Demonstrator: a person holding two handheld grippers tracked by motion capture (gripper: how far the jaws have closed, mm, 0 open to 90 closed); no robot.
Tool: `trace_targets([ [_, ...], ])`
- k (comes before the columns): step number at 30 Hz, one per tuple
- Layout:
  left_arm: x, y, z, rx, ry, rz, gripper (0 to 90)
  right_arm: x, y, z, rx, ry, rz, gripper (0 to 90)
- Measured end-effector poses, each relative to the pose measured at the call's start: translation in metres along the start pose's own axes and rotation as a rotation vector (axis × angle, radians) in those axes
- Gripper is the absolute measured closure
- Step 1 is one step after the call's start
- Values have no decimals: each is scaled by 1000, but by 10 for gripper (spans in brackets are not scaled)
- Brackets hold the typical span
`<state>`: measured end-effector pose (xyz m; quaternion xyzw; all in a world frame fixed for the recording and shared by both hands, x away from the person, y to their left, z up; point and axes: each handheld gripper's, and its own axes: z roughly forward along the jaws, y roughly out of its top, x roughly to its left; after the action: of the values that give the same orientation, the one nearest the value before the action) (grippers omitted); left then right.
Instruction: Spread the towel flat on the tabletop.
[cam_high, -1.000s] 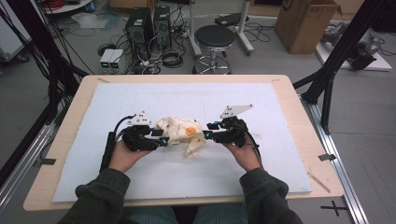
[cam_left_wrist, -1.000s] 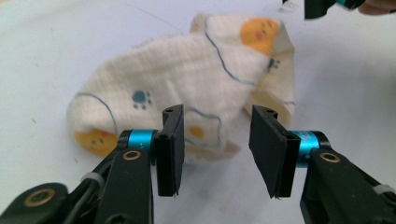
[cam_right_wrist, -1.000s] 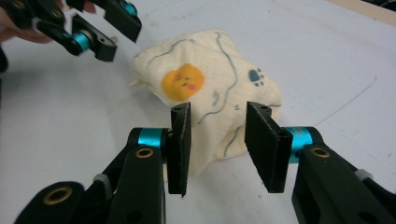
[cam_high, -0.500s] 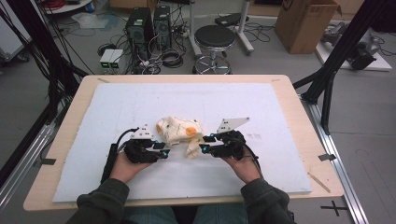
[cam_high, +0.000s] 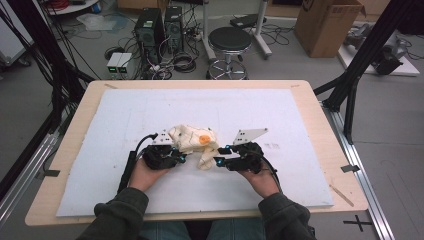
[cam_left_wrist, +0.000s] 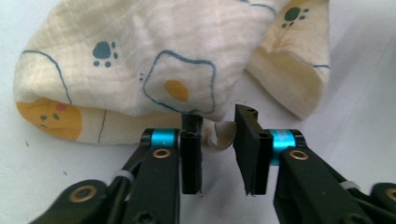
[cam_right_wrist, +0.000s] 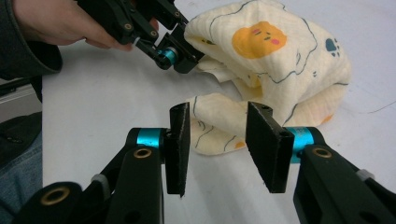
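A: Cloth (cam_left_wrist: 154, 60), then — what are the left gripper's (cam_left_wrist: 218, 151) jaws doing with it?

B: They have just been closing. In the left gripper view a small curl of the cloth's hem sits between the two pads, at twelve o'clock from the jaws, but a gap shows on each side of it, so they are not yet pinching it.

A: And the right gripper (cam_right_wrist: 224, 149)?

B: Its jaws stand apart, spread wider than the fold in front of them. A lower flap of the cloth (cam_right_wrist: 280, 65) lies just past the tips, at twelve o'clock; nothing is pressed.

A: Where does the cloth sit overall?

B: Crumpled in a heap on the white sheet (cam_high: 240, 110) covering the table (cam_high: 320, 120), a little toward six o'clock from the middle. It is cream with paw prints, fried-egg outlines and an orange face patch.

A: How do the two grippers stand around it?

B: In the high view the left gripper (cam_high: 172, 157) is at the heap's eight o'clock, the right gripper (cam_high: 225, 161) at its four o'clock, each held in a hand (cam_high: 145, 175), dark sleeves coming in from six o'clock.
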<state>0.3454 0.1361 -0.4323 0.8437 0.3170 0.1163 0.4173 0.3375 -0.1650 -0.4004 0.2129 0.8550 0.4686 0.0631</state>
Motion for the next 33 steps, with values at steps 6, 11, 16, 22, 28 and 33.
trace_targets([
  [6, 0, 0, 0, 6, -12, 11, 867, 5, -2, 6, 12, 22, -3, 597],
  [11, -3, 1, -5, -2, -31, 22, 877, 10, -3, 11, 19, 37, -15, 595],
  [16, -7, 6, -23, -45, -55, 28, 877, 14, -2, 14, 24, 52, -24, 587],
  [22, -8, 14, -52, -114, -69, 40, 877, 16, 0, 16, 16, 53, -28, 580],
  [28, -10, 17, -66, -151, -96, 34, 878, 20, 7, 19, 1, 66, -47, 584],
  [33, -12, 21, -71, -177, -101, 37, 880, 24, 13, 24, -1, 73, -64, 589],
])
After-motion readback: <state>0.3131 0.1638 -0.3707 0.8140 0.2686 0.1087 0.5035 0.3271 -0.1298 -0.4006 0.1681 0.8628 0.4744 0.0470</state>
